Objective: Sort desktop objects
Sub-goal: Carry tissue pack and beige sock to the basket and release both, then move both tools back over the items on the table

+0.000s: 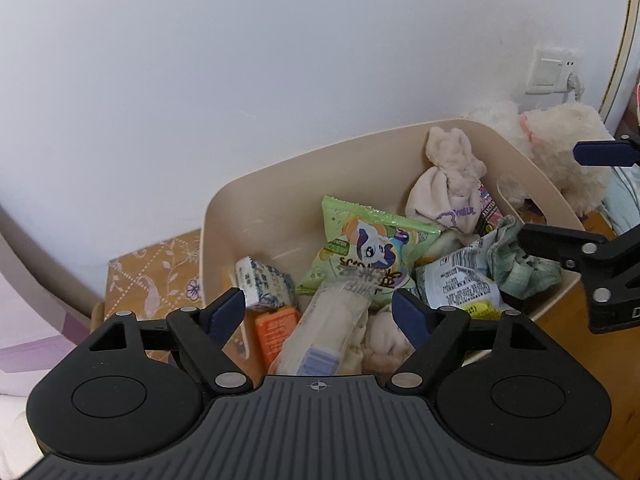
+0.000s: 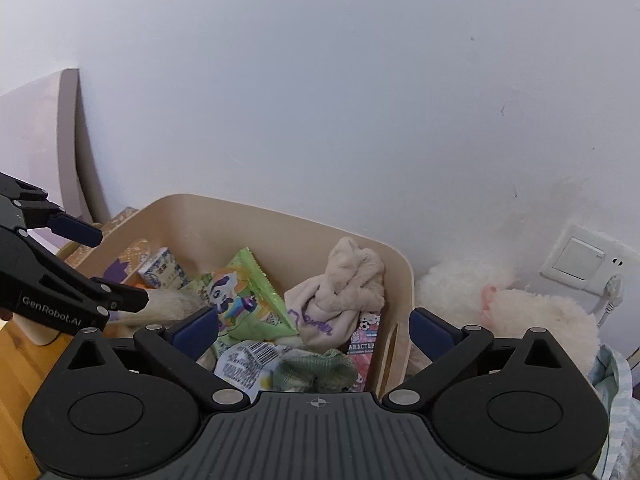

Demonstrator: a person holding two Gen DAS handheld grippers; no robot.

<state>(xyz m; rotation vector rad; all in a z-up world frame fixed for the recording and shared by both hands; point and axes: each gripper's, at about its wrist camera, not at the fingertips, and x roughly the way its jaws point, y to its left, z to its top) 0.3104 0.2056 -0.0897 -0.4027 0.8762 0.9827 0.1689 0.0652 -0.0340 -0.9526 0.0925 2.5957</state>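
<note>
bin: beige bin (image 1: 224, 216) against the wall, already loaded. Green snack bag (image 1: 368, 256) on top, knotted cream sock (image 1: 448, 184) at the back, long clear pack (image 1: 324, 324) at the front, blue-white tissue pack (image 1: 264, 282), orange box (image 1: 276, 330), white barcode pouch (image 1: 456, 284), green cloth (image 1: 516, 260).
left gripper (image 1: 320, 308): jaws wide, nothing in them, hanging over the front of the bin with the long clear pack lying between and below them.
right gripper (image 2: 314, 330): jaws wide, empty, over the bin's right end above the barcode pouch and green cloth.
outside bin: white plush toy (image 2: 532, 316) just beside the bin's right wall, on the tabletop (image 1: 568, 320).
step (judgement): drop-off looks finished, next item likely the plush.
how: lift both clear of the rim first. Right gripper takes the plush, bite deep into the body, not loose fur. Bin is heaped, so place on top, don't push down.
</note>
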